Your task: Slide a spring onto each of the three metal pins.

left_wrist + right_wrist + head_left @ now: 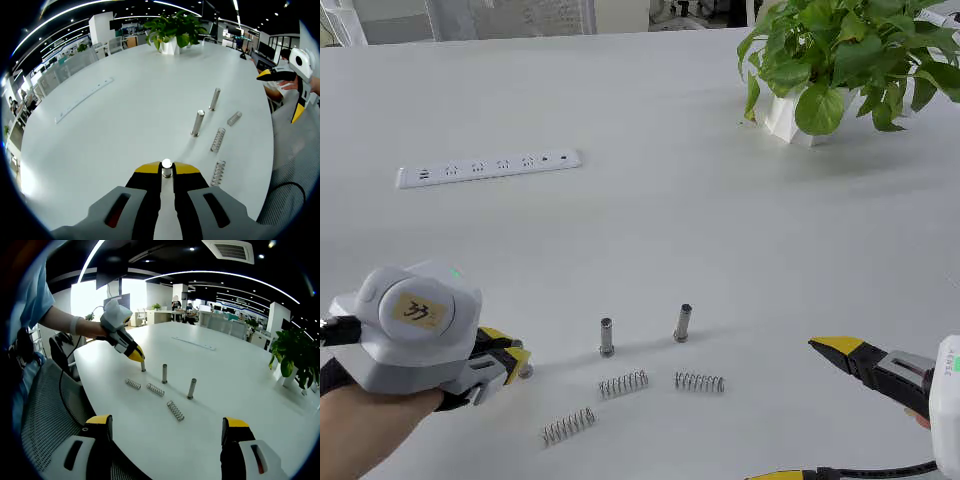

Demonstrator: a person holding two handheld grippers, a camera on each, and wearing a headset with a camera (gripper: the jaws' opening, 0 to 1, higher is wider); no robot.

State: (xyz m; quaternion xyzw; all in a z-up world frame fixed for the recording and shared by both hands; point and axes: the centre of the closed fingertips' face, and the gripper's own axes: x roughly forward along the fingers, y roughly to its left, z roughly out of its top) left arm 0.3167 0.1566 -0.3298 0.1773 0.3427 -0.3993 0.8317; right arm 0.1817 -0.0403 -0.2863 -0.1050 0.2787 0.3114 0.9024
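Left gripper (pixel 167 174), nearest the person and to the left of the middle pin (pixel 606 337): jaws pressed together on the first pin (pixel 166 163). Its round top shows in the left gripper view; the shaft is hidden between the yellow tips. Right gripper (pixel 167 421), to the right of the middle pin: jaws spread wide, holding nothing; in the head view its body is cut off by the frame edge. Three springs lie flat on the white table (pixel 720 230): the nearest spring (pixel 568 426) in front of the middle pin and to its left, the second spring (pixel 623 383) just in front of it, the third spring (pixel 699 381) in front and to its right. Third pin (pixel 682 322): upright, just right of the middle pin. Power strip (pixel 488 168): well beyond the middle pin, to the left; socket details too small to make out. Potted plant (pixel 840 60): far beyond it, to the right; leaves cut off by the frame top.
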